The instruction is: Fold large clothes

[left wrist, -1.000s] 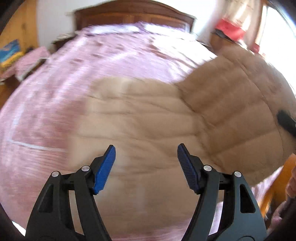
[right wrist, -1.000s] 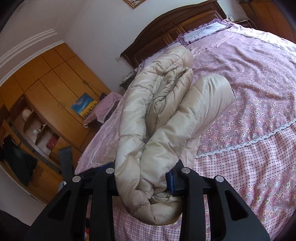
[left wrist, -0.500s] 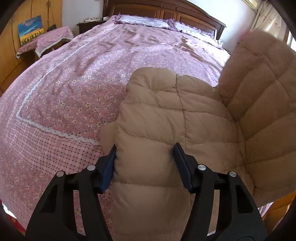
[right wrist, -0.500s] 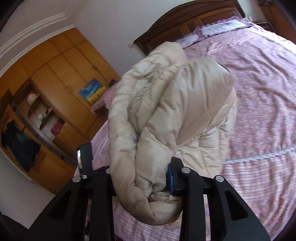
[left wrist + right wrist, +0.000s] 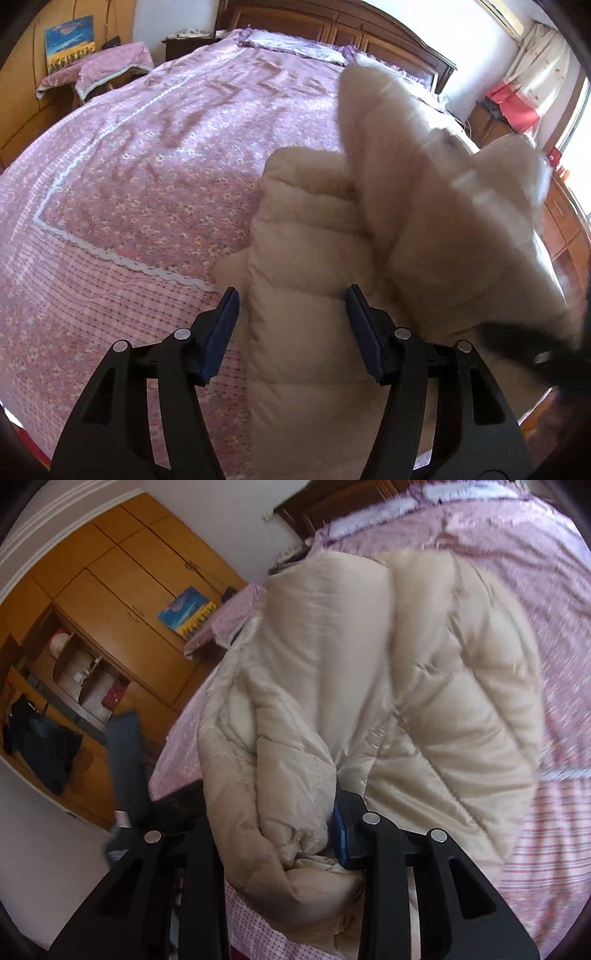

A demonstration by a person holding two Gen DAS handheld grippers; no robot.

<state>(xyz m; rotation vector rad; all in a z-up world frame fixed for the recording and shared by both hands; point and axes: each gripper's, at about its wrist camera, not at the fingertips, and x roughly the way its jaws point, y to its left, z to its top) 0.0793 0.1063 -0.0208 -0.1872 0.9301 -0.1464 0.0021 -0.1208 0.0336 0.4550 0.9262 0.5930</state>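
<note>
A puffy beige quilted jacket hangs over the near edge of a bed with a pink flowered bedspread. In the left wrist view one padded fold runs between my left gripper's blue pads. The right pad presses the fold and the left pad sits at its edge. Blurred, the rest of the jacket rises on the right, where my right gripper shows as a dark smear. In the right wrist view my right gripper is shut on a thick bunch of the jacket. One blue pad shows; fabric hides the other.
A dark wooden headboard and pillows close the far end of the bed. A small table under pink cloth stands at the left. Orange wooden wardrobes with open shelves line the wall. A curtained window is at the right.
My left gripper came down onto the jacket and closed around a fold. My right gripper swung its bundle across the bed's edge, so the jacket now bulks closer to the left gripper.
</note>
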